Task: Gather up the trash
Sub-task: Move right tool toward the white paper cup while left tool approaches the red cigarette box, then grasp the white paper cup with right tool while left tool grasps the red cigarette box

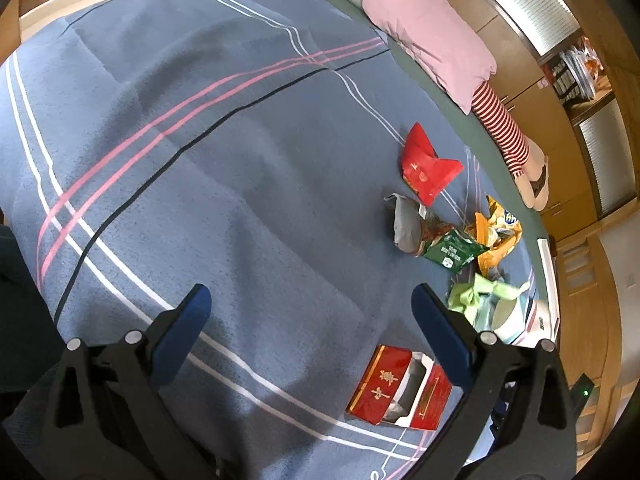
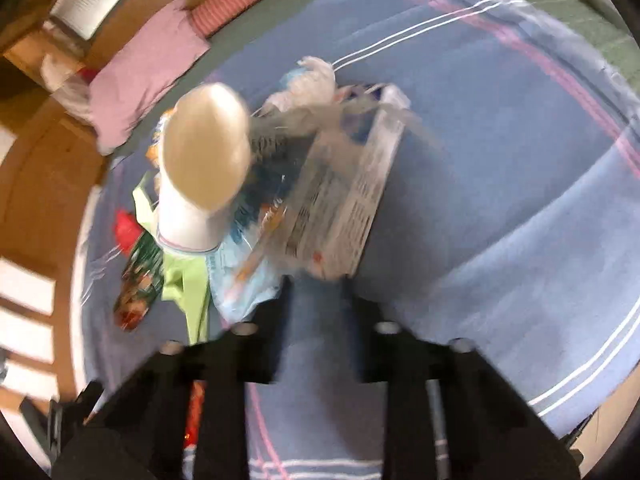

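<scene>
Trash lies on a blue striped bedspread (image 1: 200, 160). The left wrist view shows a red packet (image 1: 428, 168), a grey pouch (image 1: 404, 224), a green packet (image 1: 452, 250), a yellow wrapper (image 1: 496, 236), a light green wrapper (image 1: 472, 296) and a paper cup (image 1: 508, 316). An open red box (image 1: 380, 384) lies just inside the right finger of my left gripper (image 1: 314, 304), which hangs open and empty above the bedspread. In the blurred right wrist view my right gripper (image 2: 318, 284) is shut at the near edge of a white plastic wrapper (image 2: 348, 200). The cup (image 2: 204, 148) stands to its left.
A pink pillow (image 1: 432, 36) and a red-and-white striped doll leg (image 1: 500, 128) lie along the far edge of the bed. Wooden cabinets (image 1: 532, 80) stand behind them. Light green (image 2: 188, 272) and pale blue (image 2: 240, 280) wrappers lie left of my right gripper.
</scene>
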Demonstrator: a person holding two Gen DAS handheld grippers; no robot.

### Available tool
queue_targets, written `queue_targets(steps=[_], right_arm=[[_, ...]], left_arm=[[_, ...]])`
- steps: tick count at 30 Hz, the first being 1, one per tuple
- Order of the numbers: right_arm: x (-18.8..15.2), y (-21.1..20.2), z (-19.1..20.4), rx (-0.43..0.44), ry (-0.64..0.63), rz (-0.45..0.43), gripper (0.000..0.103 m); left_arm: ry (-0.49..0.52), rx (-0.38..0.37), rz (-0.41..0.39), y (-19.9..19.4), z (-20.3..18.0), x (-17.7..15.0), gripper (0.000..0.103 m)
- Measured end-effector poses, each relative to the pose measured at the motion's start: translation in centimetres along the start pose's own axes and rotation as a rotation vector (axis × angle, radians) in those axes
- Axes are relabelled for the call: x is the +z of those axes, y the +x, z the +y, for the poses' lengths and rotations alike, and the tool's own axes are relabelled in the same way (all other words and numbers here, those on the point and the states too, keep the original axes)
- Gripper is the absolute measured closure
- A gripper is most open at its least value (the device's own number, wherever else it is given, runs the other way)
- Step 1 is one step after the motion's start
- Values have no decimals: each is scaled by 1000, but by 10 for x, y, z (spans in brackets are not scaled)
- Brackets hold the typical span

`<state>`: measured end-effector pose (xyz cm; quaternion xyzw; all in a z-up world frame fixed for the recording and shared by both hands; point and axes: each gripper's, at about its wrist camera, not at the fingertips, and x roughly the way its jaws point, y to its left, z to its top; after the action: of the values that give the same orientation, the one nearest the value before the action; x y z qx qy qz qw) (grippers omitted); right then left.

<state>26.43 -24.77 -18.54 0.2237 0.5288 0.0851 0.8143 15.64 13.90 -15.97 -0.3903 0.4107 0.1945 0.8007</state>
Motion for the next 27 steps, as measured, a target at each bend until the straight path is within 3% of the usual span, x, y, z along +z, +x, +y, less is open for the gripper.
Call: queue_targets(steps=[6, 8, 10, 11, 12, 14, 19, 22, 24, 27], right_arm=[[-21, -22, 25, 33, -198, 46, 96], [-23, -33, 32, 3, -224, 0, 89], [-16, -43, 36, -32, -219, -80, 58], [-16, -50, 36, -54, -203, -117, 29], [-10, -53, 37, -72, -176, -162, 18], [6, -46, 42, -71, -123, -181, 16], [42, 10, 37, -105, 142, -64, 14], [43, 23, 37, -52, 201, -55, 17], [43, 25, 39, -36, 200, -62, 37], [40, 16, 48, -17, 142, -88, 58]], left_arm=[[8, 3, 8, 2, -1, -1, 3], [12, 5, 12, 3, -2, -2, 3], [18, 9, 13, 4, -3, -3, 3], [21, 11, 14, 4, -4, -3, 3], [25, 14, 15, 5, -5, -4, 3], [33, 19, 19, 6, -6, -4, 3], [32, 15, 23, 7, -5, -4, 3], [38, 18, 29, 8, -6, -4, 3], [46, 21, 31, 8, -7, -4, 3], [47, 22, 34, 9, -7, -5, 3]])
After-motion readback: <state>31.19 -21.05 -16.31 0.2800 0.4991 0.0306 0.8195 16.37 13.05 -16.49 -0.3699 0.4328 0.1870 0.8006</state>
